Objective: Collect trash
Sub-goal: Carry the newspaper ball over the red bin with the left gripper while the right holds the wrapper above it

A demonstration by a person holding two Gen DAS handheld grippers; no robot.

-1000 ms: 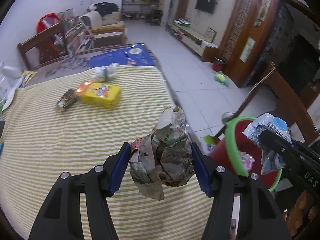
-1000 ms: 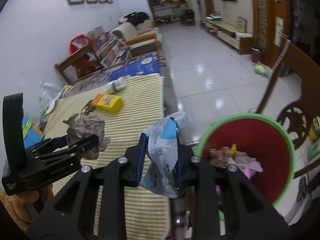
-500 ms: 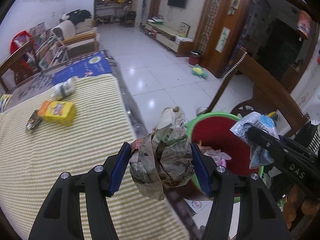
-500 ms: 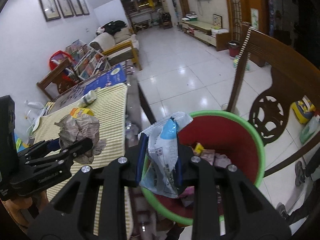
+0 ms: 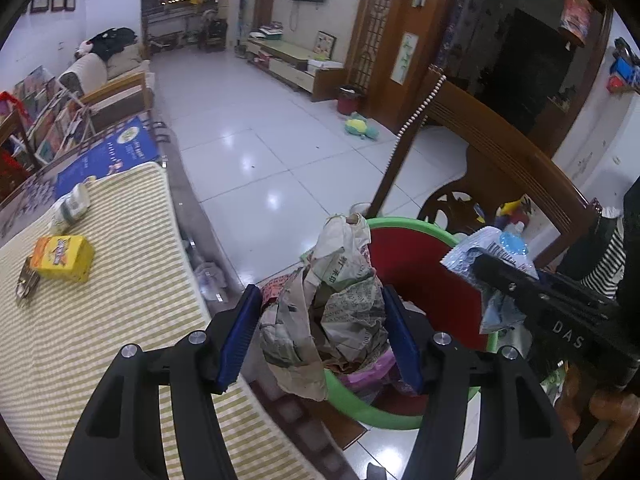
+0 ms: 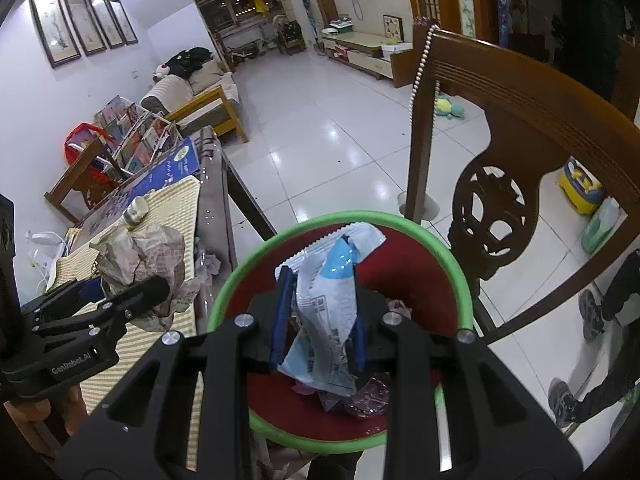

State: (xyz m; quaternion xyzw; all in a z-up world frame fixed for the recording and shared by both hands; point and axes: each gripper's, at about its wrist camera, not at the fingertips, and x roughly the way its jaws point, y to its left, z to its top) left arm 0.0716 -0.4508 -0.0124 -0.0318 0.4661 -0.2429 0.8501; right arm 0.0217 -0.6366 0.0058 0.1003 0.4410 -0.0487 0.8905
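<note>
My left gripper [image 5: 322, 330] is shut on a crumpled newspaper ball [image 5: 336, 312], held over the near rim of the bin [image 5: 404, 226]. This bin is red inside with a green rim [image 6: 352, 216] and holds several wrappers. My right gripper [image 6: 318, 320] is shut on a white and blue plastic wrapper [image 6: 332, 312], right above the bin's opening. In the left wrist view the right gripper [image 5: 500, 276] shows at the right with the wrapper [image 5: 492, 248]. In the right wrist view the left gripper [image 6: 132, 288] and its newspaper ball [image 6: 140, 260] hang at the left, beside the bin.
A table with a striped cloth [image 5: 100, 320] lies at the left, bearing a yellow box [image 5: 62, 258], a small bottle [image 5: 72, 204] and a blue book [image 5: 108, 156]. A wooden chair [image 6: 504, 140] stands behind the bin. A person's shoes [image 6: 592, 316] show at the right.
Both grippers have swung right, off the table and toward the bin, each keeping its load. The wrapper now hangs over the bin's opening; the newspaper ball has reached its rim.
</note>
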